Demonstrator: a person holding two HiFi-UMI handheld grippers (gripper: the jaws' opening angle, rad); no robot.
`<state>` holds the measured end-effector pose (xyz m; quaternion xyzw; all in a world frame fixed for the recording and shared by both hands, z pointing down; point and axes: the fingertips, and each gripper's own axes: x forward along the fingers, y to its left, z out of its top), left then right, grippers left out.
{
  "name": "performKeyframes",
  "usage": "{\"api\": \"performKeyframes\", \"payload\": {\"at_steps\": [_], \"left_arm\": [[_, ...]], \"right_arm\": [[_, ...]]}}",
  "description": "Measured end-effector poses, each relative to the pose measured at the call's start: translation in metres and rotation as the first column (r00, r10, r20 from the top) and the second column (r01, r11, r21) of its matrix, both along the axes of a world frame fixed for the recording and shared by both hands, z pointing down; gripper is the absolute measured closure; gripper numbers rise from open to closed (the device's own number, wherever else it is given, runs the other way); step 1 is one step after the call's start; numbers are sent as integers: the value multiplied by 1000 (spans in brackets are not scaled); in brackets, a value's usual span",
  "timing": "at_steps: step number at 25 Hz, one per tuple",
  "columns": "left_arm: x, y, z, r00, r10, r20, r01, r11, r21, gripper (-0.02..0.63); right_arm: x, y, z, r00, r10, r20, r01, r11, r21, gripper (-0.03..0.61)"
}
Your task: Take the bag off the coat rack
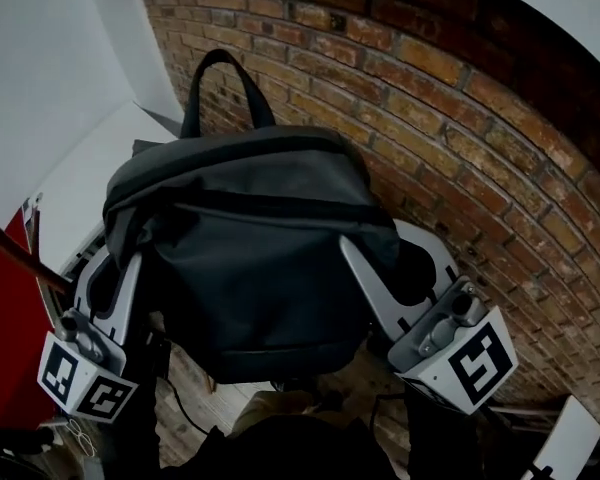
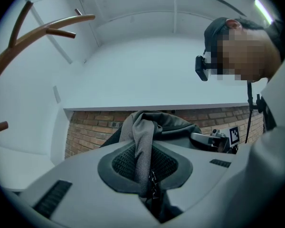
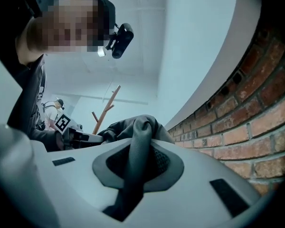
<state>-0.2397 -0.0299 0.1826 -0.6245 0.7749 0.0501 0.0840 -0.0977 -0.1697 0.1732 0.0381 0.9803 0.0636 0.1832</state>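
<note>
Before the brick wall (image 1: 460,138) at twelve o'clock, the bag (image 1: 255,248) hangs clear of the coat rack (image 2: 19,42), left gripper (image 2: 149,172) at eight and right gripper (image 3: 133,175) at four each pinched narrow on a strap (image 2: 141,141); advise level, firm carriage.

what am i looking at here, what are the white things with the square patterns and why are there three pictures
No robot: a person holds hand-held tongs in each hand. The patterned cubes are part of them. One picture is from a camera on the person's head, looking down; the other two ride on the tongs. The left tongs are shut on one strap of the dark bag, the right tongs on another strap; it hangs before a brick wall. The wooden coat rack stands apart.
</note>
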Motion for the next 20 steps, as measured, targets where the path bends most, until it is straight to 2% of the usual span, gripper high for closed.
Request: {"api": "performKeyframes", "payload": {"at_steps": [2, 7, 11, 16, 20], "left_arm": [[1, -1, -5, 1000, 3, 0, -3, 1000, -6, 549], [-3, 14, -7, 999, -47, -10, 47, 999, -1, 549], [0, 33, 0, 997, -83, -7, 83, 996, 37, 549], [3, 54, 6, 991, -131, -21, 132, 990, 43, 549], [4, 70, 1, 987, -160, -5, 160, 986, 46, 549]], "right_arm": [[4, 2, -4, 1000, 0, -3, 0, 1000, 9, 541], [-8, 13, -12, 997, -69, 26, 69, 998, -2, 541], [-11, 21, -5, 996, -87, 18, 85, 995, 60, 541], [-22, 37, -8, 990, -140, 13, 141, 990, -19, 541], [-24, 46, -7, 984, -179, 21, 177, 982, 60, 541]]}}
